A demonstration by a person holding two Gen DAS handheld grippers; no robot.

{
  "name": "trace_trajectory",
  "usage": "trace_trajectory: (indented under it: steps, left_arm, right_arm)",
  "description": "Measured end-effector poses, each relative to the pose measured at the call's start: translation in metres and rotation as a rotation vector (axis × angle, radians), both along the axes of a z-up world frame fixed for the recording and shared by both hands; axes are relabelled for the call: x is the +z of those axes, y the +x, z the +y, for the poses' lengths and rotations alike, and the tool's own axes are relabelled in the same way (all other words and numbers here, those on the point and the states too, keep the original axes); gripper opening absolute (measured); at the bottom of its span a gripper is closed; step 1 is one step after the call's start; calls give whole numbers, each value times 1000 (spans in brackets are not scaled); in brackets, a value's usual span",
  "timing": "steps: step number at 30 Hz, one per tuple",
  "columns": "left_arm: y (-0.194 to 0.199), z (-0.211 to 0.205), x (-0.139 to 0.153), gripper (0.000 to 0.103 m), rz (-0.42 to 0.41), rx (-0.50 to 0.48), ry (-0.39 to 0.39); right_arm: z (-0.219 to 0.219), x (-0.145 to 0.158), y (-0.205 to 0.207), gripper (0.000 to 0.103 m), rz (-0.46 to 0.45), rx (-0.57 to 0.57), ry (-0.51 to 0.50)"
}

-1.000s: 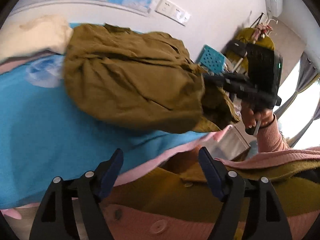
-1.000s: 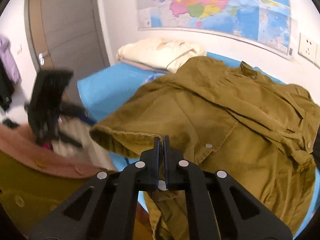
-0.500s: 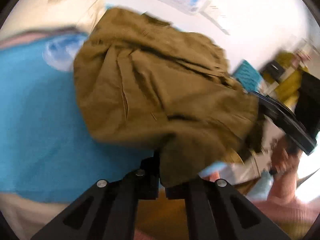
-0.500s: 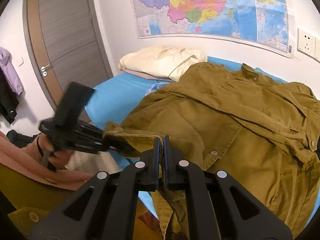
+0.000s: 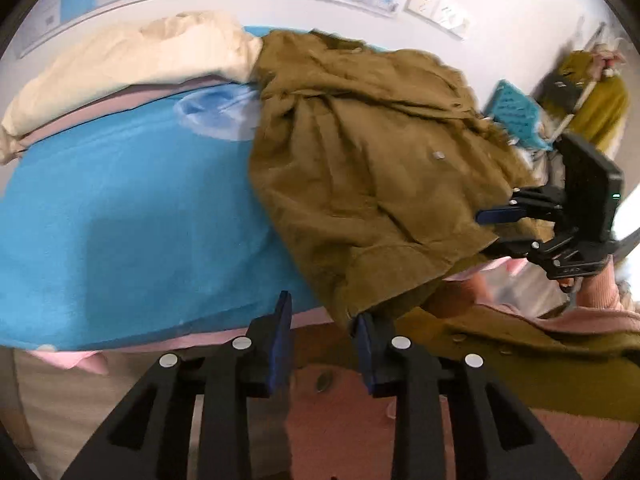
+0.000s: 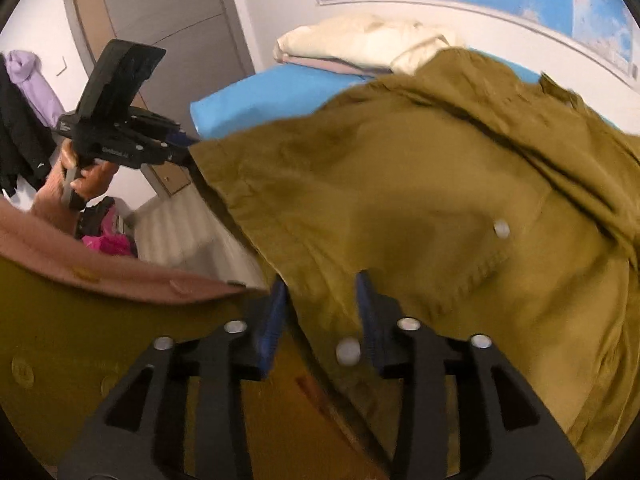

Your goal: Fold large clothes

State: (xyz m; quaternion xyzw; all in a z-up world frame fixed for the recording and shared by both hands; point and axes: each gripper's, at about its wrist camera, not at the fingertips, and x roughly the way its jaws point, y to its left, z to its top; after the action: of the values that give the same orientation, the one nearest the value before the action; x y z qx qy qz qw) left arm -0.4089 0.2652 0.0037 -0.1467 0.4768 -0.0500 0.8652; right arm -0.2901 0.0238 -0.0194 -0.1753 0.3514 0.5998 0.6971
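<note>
Lying crumpled across the blue bed (image 5: 120, 220), the olive jacket (image 5: 360, 168) reaches from the cream bedding (image 5: 120, 60) by the wall down to the near edge, where its hem hangs over the side. It looks like thick woven cotton: soft and limp, with some weight, so it will sag and bunch wherever it is not held, and the snap buttons (image 6: 501, 229) and pocket seams make stiffer spots. The hem corners and the doubled seam edges seem the surest places to grip, since a pinch in the middle of a panel would only gather loose cloth.

Both claws stand open now. The left claw (image 5: 322, 344) has its blue pads parted, with the jacket's lower corner hanging just at the right pad but not pinched. The right claw (image 6: 320, 316) is likewise spread, with the hem draped between and over its fingers, loose.

Half a second ago both claws were closed, each clamped on an edge of the jacket and holding it taut. Since then they have let go, and the cloth has dropped and slackened on the bed. From the right wrist view, the left claw now sits at the far corner of the hem, near the door (image 6: 168, 20).
</note>
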Motion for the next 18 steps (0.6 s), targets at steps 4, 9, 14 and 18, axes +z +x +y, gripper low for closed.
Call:
trace_trajectory:
  steps: [4, 9, 14, 18]
  left_arm:
    - [-29, 17, 24, 81, -249, -65, -169]
    - [-22, 38, 28, 93, -311, 21, -213]
    - [31, 33, -23, 91, -91, 67, -217]
    - [43, 25, -38, 92, -62, 38, -242]
  right_arm:
    - [-70, 21, 15, 58, 63, -136, 172]
    - [-188, 25, 52, 70, 115, -550, 305]
    - [-268, -11, 78, 82, 230, -851, 274]
    - [-272, -33, 81, 81, 342, -783, 267]
